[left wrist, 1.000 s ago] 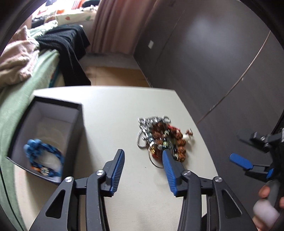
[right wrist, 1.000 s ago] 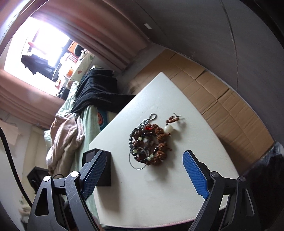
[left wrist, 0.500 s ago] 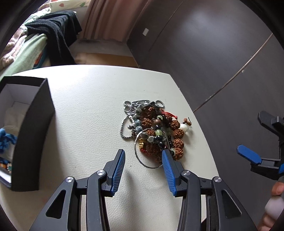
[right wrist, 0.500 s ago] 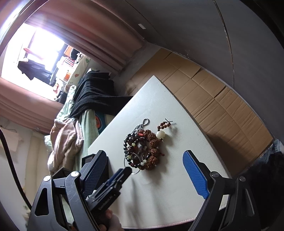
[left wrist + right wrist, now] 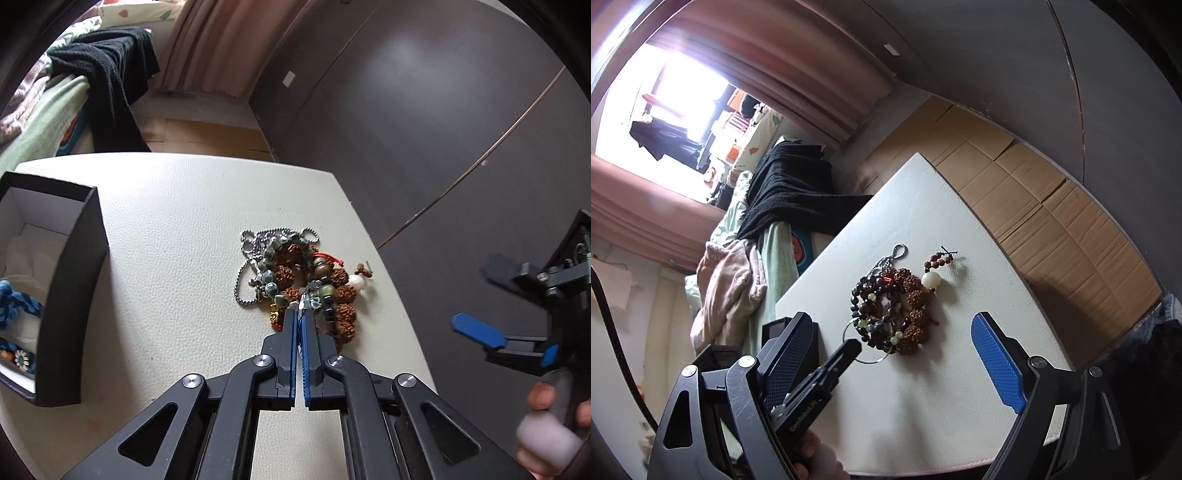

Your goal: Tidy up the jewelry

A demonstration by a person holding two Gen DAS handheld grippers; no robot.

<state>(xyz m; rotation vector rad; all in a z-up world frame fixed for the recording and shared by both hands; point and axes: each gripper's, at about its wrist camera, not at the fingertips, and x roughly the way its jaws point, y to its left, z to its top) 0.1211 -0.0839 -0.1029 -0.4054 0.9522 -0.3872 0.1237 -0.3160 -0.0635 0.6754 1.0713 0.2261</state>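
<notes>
Pinching together at the near edge of the jewelry pile (image 5: 303, 284), the left gripper (image 5: 300, 314) has just closed its jaws, seemingly on a thin wire hoop (image 5: 866, 347). To its left sits the black box (image 5: 70, 295) holding a blue bracelet (image 5: 14, 306); the right gripper (image 5: 886, 358) hovers wide apart, empty, on the right.

Tangled bead-and-chain jewelry heap (image 5: 303, 280) on table

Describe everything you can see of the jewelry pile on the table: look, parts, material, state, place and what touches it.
The jewelry pile is a tangled heap lying flat on the white table, near its right edge. It holds a silver ball chain, knobbly brown seed beads, dark and greenish glassy beads, a cream bead, red cord and a thin wire hoop. The left hand-held gripper, just closed, pinches its near edge.
</notes>
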